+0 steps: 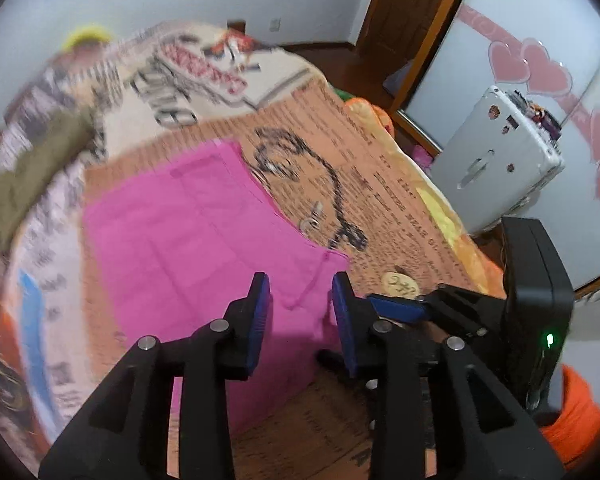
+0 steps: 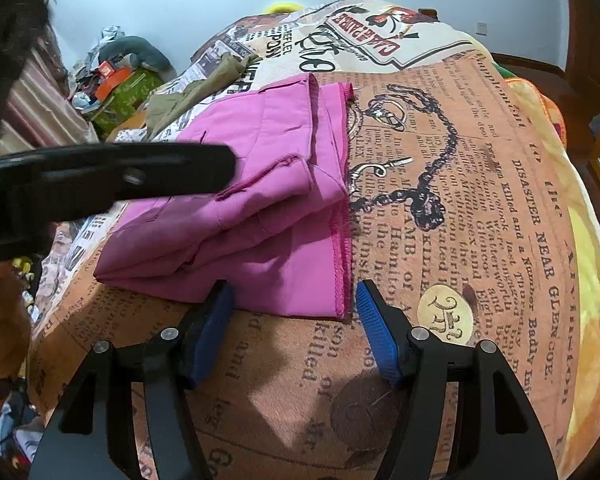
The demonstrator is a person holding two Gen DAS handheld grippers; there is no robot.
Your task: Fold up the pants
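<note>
The pink pants lie folded in a flat stack on the newspaper-print bedspread. In the right wrist view the pants show several folded layers with a stitched hem on the right side. My left gripper is open and empty, hovering over the near right corner of the pants. My right gripper is open and empty, just in front of the near edge of the pants. The left gripper's black body crosses the left side of the right wrist view above the pants.
An olive-green garment lies on the bed beyond the pants. A white box stands beside the bed near a glass door with pink hearts. Clutter is piled at the far left by the wall.
</note>
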